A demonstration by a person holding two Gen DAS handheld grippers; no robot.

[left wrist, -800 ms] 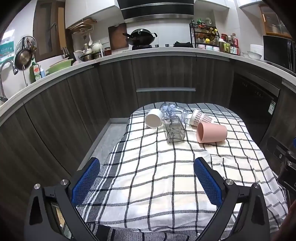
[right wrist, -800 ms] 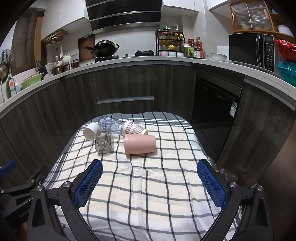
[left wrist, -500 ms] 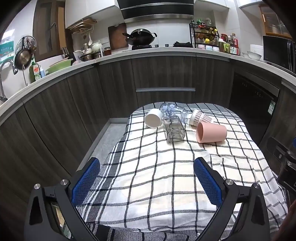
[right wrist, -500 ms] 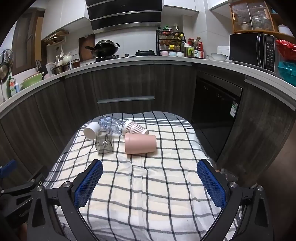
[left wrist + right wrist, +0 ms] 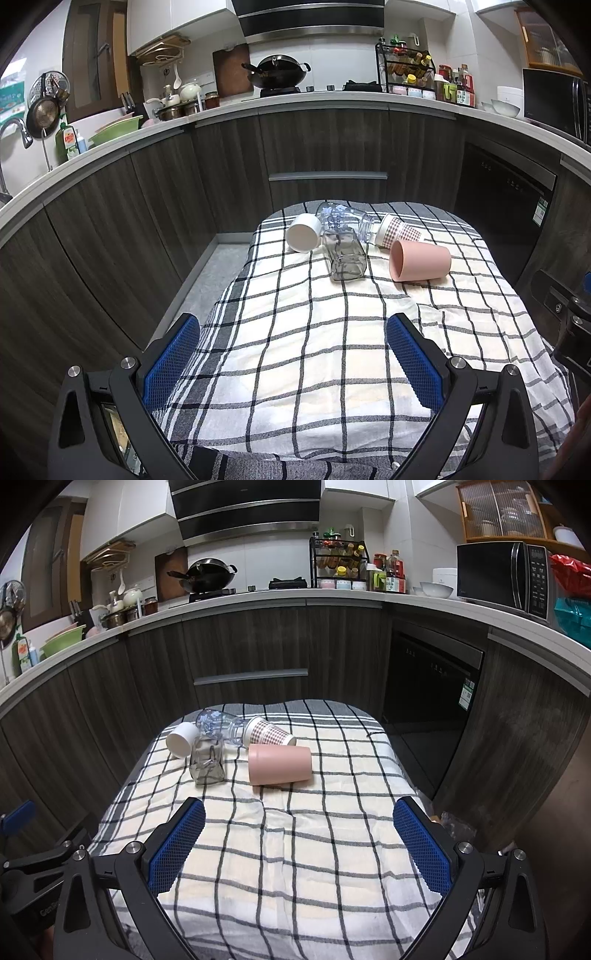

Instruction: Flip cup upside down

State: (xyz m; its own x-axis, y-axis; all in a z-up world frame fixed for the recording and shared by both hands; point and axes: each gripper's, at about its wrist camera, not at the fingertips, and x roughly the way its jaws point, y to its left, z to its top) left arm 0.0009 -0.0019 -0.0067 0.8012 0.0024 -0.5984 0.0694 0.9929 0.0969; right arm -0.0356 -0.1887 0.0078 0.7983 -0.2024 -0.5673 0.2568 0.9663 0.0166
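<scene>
Several cups lie on their sides at the far end of a checked cloth: a pink cup, a smoky square glass, a white cup, a clear printed glass and a red-checked paper cup. My left gripper is open and empty, well short of them. My right gripper is open and empty, also short of them.
Dark kitchen cabinets curve around the far and left sides of the table. A dishwasher front stands to the right. The other gripper's body shows at the right edge of the left wrist view.
</scene>
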